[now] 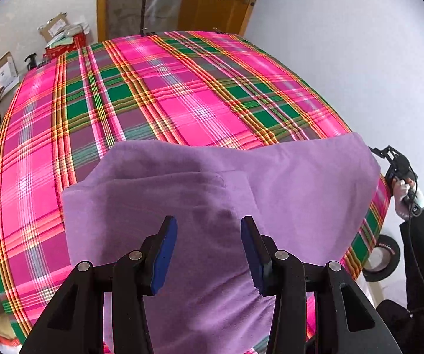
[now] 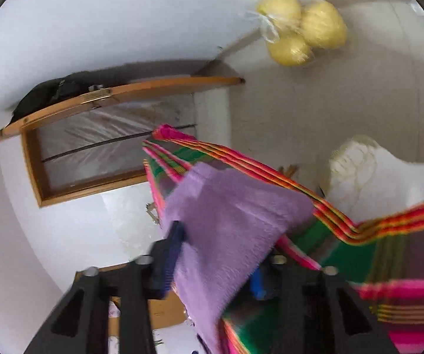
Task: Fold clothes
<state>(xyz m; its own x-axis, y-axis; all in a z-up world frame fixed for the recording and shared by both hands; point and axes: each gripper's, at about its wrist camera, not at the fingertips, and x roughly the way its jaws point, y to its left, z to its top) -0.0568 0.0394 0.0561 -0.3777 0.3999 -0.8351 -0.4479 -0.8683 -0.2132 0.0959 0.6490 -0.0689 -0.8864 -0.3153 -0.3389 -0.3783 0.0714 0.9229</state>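
A purple garment [image 1: 200,206] lies partly folded on the near side of a table with a pink, green and orange plaid cloth [image 1: 159,88]. My left gripper [image 1: 209,247] hovers just above the garment, jaws open and empty, blue pads [image 1: 164,253] apart. My right gripper [image 2: 212,259] is at the table's right edge, rolled sideways, with a corner of the purple garment [image 2: 229,221] lying between its open jaws; the view is blurred. In the left wrist view the right gripper [image 1: 389,159] sits at the garment's right edge.
Boxes [image 1: 61,32] and a wooden door [image 1: 218,0] stand beyond the table. A tape roll [image 1: 384,258] lies on the floor at right. A bag of yellow fruit [image 2: 300,29] and a white bag [image 2: 368,171] lie on the floor.
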